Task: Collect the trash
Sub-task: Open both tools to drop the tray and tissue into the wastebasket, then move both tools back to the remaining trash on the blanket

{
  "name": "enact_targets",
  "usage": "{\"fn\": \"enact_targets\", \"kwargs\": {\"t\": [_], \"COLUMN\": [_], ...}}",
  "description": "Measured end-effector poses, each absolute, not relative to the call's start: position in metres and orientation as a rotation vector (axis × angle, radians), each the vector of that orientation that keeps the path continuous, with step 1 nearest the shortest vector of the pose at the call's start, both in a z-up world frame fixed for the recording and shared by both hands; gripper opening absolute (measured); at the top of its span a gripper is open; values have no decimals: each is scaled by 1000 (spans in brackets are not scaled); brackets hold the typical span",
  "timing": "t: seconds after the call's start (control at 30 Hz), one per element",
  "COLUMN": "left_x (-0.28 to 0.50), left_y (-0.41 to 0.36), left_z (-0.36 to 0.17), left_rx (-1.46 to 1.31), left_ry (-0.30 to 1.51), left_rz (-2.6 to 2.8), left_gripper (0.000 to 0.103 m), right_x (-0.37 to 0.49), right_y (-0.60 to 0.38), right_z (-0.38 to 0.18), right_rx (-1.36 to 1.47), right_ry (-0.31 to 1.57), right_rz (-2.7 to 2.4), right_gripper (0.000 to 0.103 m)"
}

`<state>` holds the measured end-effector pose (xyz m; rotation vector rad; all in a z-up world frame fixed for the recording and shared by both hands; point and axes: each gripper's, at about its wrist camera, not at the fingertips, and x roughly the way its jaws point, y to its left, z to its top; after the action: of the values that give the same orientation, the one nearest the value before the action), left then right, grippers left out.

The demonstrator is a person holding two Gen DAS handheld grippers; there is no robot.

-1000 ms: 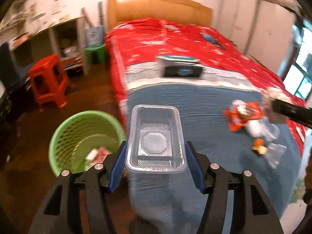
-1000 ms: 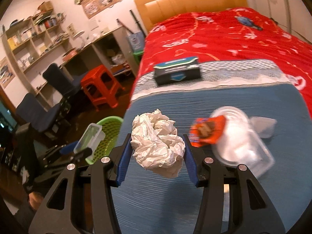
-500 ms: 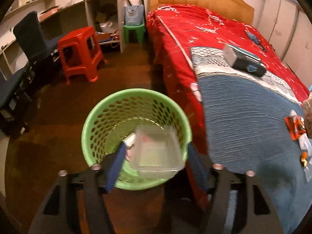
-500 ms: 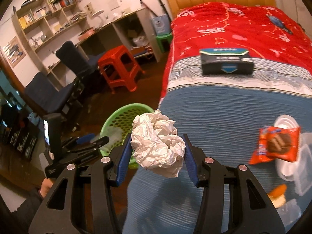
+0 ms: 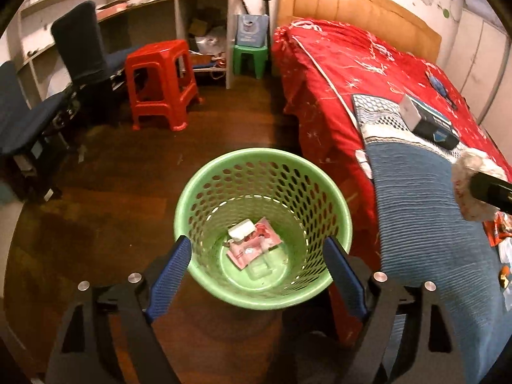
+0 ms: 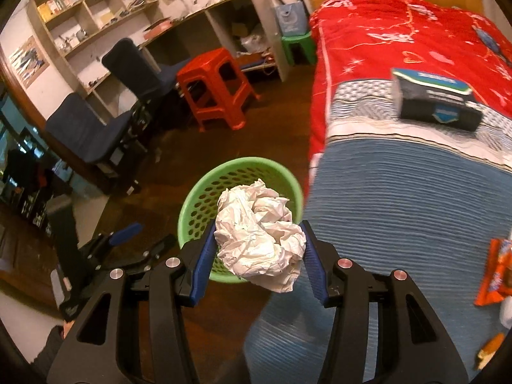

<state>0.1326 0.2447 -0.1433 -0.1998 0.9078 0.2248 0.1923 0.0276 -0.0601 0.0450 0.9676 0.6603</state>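
A green perforated basket (image 5: 192, 198) stands on the wooden floor beside the bed. My left gripper (image 5: 259, 256) hangs above it with its jaws opening and nothing between them. The clear plastic tray (image 5: 260, 268) lies at the basket's bottom beside a pink wrapper (image 5: 256, 246) and a small white piece. My right gripper (image 6: 257, 249) is shut on a crumpled white paper ball (image 6: 259, 236), held over the bed's edge just right of the basket (image 6: 198, 198). The ball (image 5: 473, 188) and a black finger show at the right edge of the left wrist view.
The bed has a blue blanket (image 6: 400, 198) and red cover (image 5: 352, 64), with a dark box (image 6: 432, 99) on it. An orange snack wrapper (image 6: 492, 275) and other scraps lie at its right. A red stool (image 5: 160, 83), green stool (image 5: 249, 57) and dark chairs (image 5: 83, 44) stand on the floor.
My left gripper swung from the bed to over the basket, opened and dropped the clear tray inside. My right gripper carried the paper ball left toward the basket.
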Motion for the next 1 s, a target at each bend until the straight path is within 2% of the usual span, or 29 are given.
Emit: {"fn": "enact_targets", "kwargs": {"t": [0.2, 0.33, 0.53, 0.7, 1.0], "left_x": [115, 111, 108, 103, 100], "left_y": [256, 258, 258, 250, 204], "left_z": [-144, -146, -146, -136, -112], "left_rx": [-233, -244, -254, -254, -232], "left_ry": [900, 904, 908, 886, 850], "left_rz": [245, 249, 248, 237, 161], "left_gripper": [83, 84, 84, 84, 86], "right_x": [202, 206, 202, 185, 145], "right_y": [72, 94, 92, 54, -48], "right_z": [-68, -73, -68, -55, -42], "right_rx": [24, 26, 41, 51, 69], "right_ry": [993, 994, 980, 939, 865], "right_rz": [706, 735, 743, 699, 534], "right_gripper": [54, 68, 69, 70, 79]}}
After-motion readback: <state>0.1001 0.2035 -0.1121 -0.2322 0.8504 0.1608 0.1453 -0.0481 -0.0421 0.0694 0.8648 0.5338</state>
